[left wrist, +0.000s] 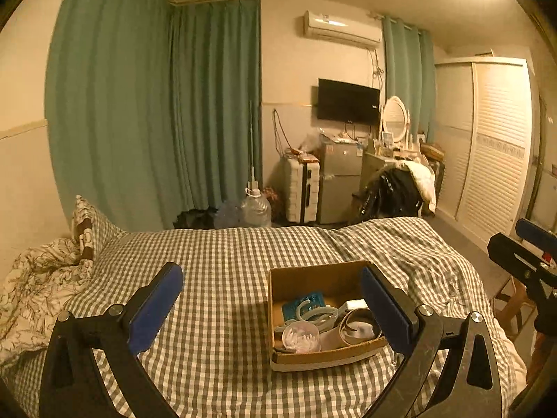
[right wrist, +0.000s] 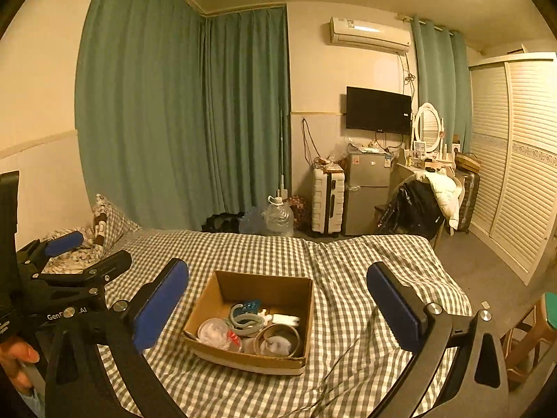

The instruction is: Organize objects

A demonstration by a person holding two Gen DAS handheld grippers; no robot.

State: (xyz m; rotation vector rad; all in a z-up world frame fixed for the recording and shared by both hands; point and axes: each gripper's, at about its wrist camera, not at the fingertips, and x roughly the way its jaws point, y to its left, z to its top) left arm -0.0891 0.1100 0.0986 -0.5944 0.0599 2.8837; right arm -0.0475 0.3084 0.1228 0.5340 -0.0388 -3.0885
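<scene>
Across the lower half of both views spreads the checked bed (left wrist: 226, 261), with an open box (right wrist: 250, 355) resting on it. The box sits lower centre in the right wrist view, between the fingers of the right gripper (right wrist: 276, 306), jaws wide apart and empty. In the left view the box lies right of centre, behind the right finger of the left gripper (left wrist: 271, 308), likewise spread and empty. Inside lie a tape roll (right wrist: 278, 343), a grey ring (right wrist: 245, 320), and a clear tub (left wrist: 301, 338).

Small items in the cardboard box (right wrist: 222, 287) overlap (tape roll aside) — mostly unidentifiable
</scene>
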